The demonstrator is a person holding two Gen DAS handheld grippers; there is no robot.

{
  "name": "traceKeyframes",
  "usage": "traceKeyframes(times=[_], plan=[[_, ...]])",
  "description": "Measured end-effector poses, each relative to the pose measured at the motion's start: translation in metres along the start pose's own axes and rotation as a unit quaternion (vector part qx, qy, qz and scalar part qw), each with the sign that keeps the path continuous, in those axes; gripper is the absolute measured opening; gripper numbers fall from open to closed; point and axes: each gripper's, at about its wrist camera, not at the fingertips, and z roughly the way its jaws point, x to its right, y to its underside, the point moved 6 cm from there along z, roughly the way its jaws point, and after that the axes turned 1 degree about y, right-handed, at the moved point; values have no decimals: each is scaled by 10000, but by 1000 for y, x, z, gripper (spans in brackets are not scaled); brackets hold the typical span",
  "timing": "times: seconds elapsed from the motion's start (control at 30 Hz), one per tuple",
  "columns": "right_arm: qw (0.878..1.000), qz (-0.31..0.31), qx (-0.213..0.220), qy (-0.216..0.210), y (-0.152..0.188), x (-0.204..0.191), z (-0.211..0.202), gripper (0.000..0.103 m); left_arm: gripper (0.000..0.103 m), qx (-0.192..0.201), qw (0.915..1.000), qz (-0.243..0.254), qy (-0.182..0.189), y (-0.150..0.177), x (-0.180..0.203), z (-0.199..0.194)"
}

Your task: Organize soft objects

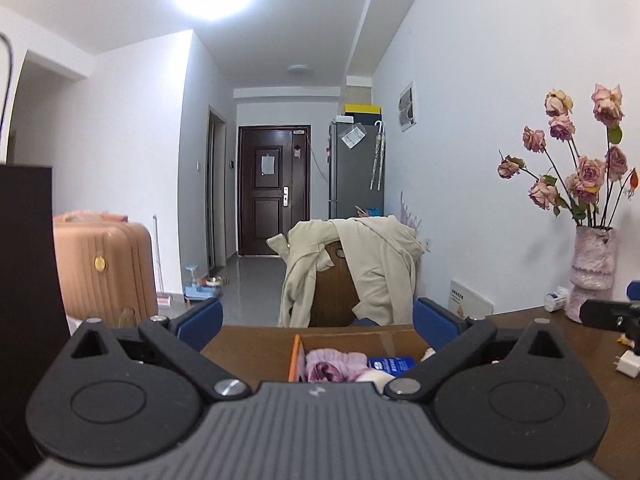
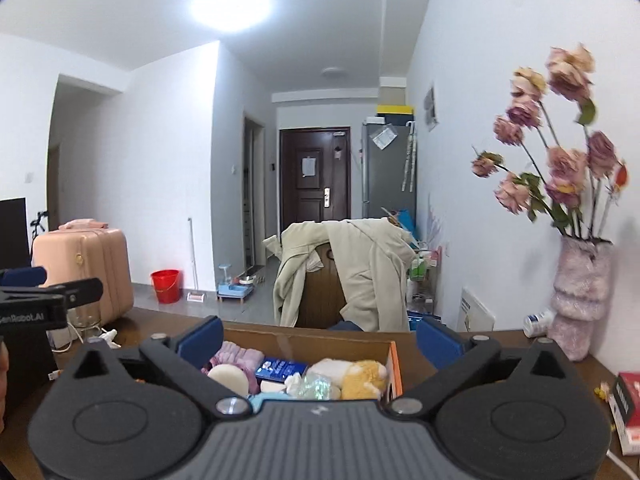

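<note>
An open cardboard box [image 2: 394, 354] with orange edges stands on the brown table [image 2: 132, 320]. It holds a purple plush cloth [image 2: 240, 356], a blue tissue pack [image 2: 280, 368], a white round pad [image 2: 228, 378] and a white-and-yellow plush toy [image 2: 352, 374]. My right gripper [image 2: 320, 338] is open and empty, held above the box. My left gripper [image 1: 318, 320] is open and empty above the box's left part [image 1: 296, 356], where the purple cloth [image 1: 336, 366] and the tissue pack [image 1: 390, 362] show.
A chair draped with a beige coat [image 2: 352, 264] stands behind the table. A fuzzy pink vase of dried roses [image 2: 576, 300] and a white bottle [image 2: 538, 322] stand at the right wall. A red-and-white box [image 2: 630, 408] lies at the right. A pink suitcase [image 1: 104, 268] is left.
</note>
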Motion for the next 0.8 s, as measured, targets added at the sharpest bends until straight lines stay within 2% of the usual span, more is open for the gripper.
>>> traceKeyframes(times=[0.4,0.47,0.63,0.8], plan=[[9997,-63,186,164,7,-7,-33,103,103,-43,9999,-38,104,14,-6,-42],[9997,-57,184,146,12,-11,-44,103,103,-25,9998,39,217,18,-4,-59],[9996,-54,180,203,30,-21,-80,103,103,-87,9997,171,144,33,-6,-107],[9995,0,197,247,60,-36,-128,103,103,-102,9997,-84,185,56,-11,-163]])
